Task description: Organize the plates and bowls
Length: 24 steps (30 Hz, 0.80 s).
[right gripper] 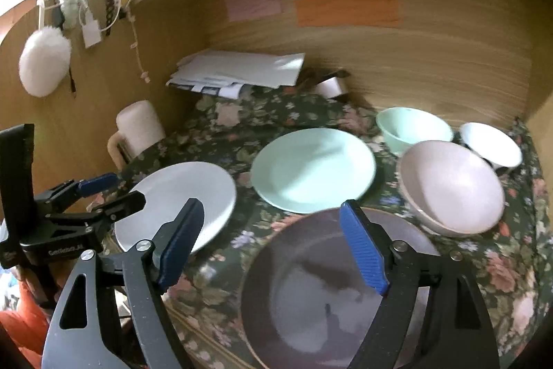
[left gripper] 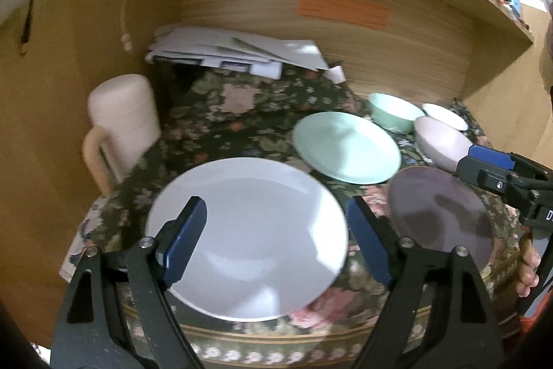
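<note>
Two handheld grippers hover over a table covered in a dark floral cloth, inside a wooden alcove. The left gripper has its blue fingers spread wide and grips nothing; directly below and ahead of them lies a white plate, flat on the cloth, its near rim close to the table's front edge. The right gripper is likewise spread wide and empty, and beneath it lies a dark grey-brown plate, also flat and near the front edge.

Between and beyond these two sits a mint green plate, just behind both, a little apart from the white plate and nearly meeting the dark one's far rim. It appears about equally reachable from either hand. To the right lie three bowls close together: a pale pink bowl, tilted and apparently leaning toward the dark plate, a mint green bowl behind it, and a small white bowl furthest right.

Round plates have no long axis (any rim point serves), so a grasp would likely come at the near rim. Open cloth remains at the back left, bounded by a cream lidded jug and a stack of papers against the rear wall.
</note>
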Each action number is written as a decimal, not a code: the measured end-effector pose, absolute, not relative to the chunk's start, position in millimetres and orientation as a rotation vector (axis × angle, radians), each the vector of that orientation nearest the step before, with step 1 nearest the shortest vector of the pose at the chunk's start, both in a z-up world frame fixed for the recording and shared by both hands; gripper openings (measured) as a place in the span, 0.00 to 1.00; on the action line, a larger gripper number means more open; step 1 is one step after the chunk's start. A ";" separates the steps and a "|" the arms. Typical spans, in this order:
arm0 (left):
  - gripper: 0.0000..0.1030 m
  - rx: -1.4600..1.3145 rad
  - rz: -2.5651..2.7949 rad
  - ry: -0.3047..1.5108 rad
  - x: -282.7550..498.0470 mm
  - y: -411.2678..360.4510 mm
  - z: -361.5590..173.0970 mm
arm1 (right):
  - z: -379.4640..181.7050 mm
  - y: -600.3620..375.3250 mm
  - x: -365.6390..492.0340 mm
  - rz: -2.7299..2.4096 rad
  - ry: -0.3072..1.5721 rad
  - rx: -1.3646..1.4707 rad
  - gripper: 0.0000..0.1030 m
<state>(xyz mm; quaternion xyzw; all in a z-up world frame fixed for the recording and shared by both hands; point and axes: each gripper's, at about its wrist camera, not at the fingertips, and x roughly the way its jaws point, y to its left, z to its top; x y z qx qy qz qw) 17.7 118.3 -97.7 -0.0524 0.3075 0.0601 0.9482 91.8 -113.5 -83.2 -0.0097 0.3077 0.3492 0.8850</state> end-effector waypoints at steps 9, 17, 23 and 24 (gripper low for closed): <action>0.82 -0.129 0.207 0.656 11.1 161.5 -116.5 | -95.5 -71.1 107.6 0.755 0.722 -0.052 0.76; 0.82 -0.183 0.242 0.720 12.7 199.9 -140.0 | -112.6 -40.9 123.0 0.757 0.820 -0.073 0.76; 0.71 -0.245 0.221 0.763 16.1 218.0 -154.4 | -123.1 -19.7 129.1 0.760 0.871 -0.114 0.75; 0.68 -0.249 0.215 0.774 18.0 219.4 -156.2 | -125.2 -16.2 130.0 0.760 0.879 -0.123 0.71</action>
